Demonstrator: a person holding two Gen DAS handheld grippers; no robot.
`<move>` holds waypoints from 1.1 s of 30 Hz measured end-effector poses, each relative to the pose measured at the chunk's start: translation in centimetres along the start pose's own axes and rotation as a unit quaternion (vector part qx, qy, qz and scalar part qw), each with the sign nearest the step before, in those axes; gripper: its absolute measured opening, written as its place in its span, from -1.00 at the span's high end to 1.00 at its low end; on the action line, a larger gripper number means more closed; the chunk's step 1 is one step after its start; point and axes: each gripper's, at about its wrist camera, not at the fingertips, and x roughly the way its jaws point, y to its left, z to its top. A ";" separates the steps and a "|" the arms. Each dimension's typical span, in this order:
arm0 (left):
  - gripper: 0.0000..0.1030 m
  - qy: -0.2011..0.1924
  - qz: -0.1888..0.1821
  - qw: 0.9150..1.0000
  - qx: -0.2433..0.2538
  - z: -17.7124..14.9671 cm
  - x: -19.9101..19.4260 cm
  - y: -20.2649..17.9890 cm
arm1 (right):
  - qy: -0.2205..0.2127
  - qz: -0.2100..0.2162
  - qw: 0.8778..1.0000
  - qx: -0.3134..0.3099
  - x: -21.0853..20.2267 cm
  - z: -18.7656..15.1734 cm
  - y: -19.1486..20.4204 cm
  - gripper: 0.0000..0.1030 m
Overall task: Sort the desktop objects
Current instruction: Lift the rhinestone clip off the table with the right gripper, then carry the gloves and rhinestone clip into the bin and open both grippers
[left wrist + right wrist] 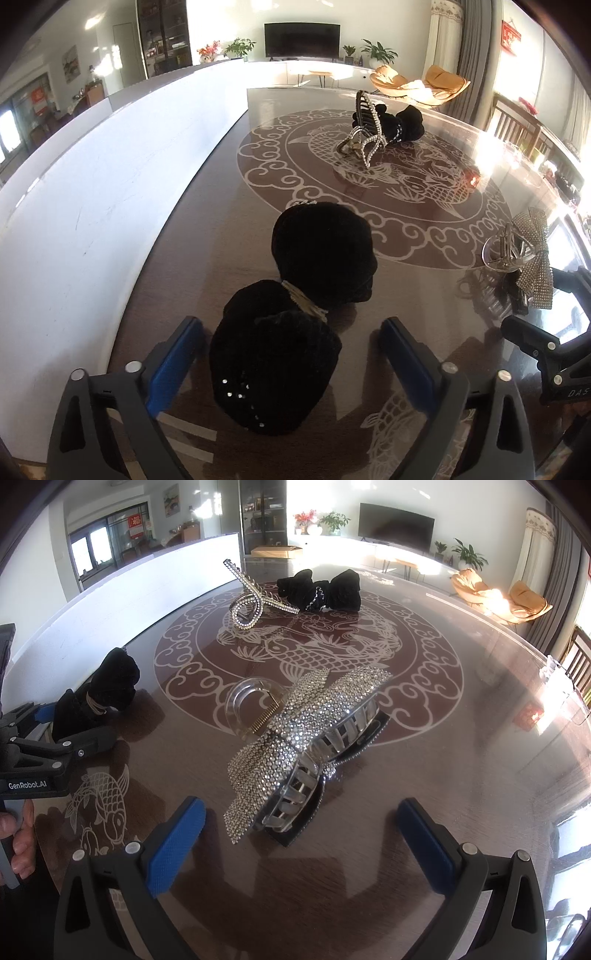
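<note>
Here the left tongs (291, 354) stand apart around the near lobe of a black velvet bow-shaped hair accessory with a pale gold band at its waist (299, 306); the blue pads (173, 365) do not seem to press the fabric, with a gap showing on the right side. The bow lies on the dark glossy tabletop with a white fish and cloud pattern (406, 229), close to the white panel along its left edge (92, 206). I judge this bow light and soft: the velvet will give under the pads and not slip much, so a grip across the near lobe or on the firmer waist band should hold.

The right tongs (299, 845) are also apart, with nothing between the pads. Just ahead lies a clear plastic claw clip covered by a silver rhinestone bow (295, 746). It looks stiff, a little heavier and slippery; I would grip across the plastic body, not the bow tails.

Farther back a rhinestone-edged metal claw clip (251, 598) and a second black velvet bow (325, 589) lie just beside each other.
</note>
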 end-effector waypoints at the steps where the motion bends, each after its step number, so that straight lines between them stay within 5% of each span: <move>1: 0.01 -0.004 -0.002 1.000 0.003 0.2 -0.3 -0.2 | 0.003 0.006 1.000 0.004 0.0 0.1 -0.2 -1.00; 2: 0.29 0.001 -0.009 1.000 0.003 0.4 -0.4 -0.2 | 0.003 0.022 1.000 0.018 -0.2 0.3 -0.5 -1.00; 5: 0.32 -0.007 -0.021 1.000 -0.018 0.2 -1.0 0.3 | -0.009 0.074 0.993 0.089 -0.9 0.5 -1.7 -1.00; 11: 0.32 -0.020 -0.029 0.999 -0.036 -0.4 -2.6 0.6 | -0.012 0.056 0.994 0.098 0.7 2.9 0.2 -0.99; 12: 0.31 -0.024 -0.028 0.999 -0.034 -0.3 -3.0 0.4 | -0.010 0.039 0.995 0.092 1.0 3.1 0.7 -0.91; 14: 0.32 -0.030 -0.027 0.999 -0.032 -0.3 -4.0 0.6 | -0.013 0.020 0.995 0.092 1.1 3.3 0.7 -0.18; 16: 0.32 -0.039 -0.028 0.998 -0.036 -0.2 -5.0 1.1 | -0.008 0.020 0.995 0.098 0.8 3.3 0.3 0.01; 25: 0.32 -0.072 -0.051 0.993 -0.077 1.5 -9.1 4.0 | -0.042 0.032 0.997 0.064 -3.0 5.1 -0.1 0.01; 33: 0.31 -0.101 -0.019 0.984 -0.145 5.1 -13.3 13.5 | -0.093 0.135 0.986 -0.028 -5.6 14.3 9.3 0.01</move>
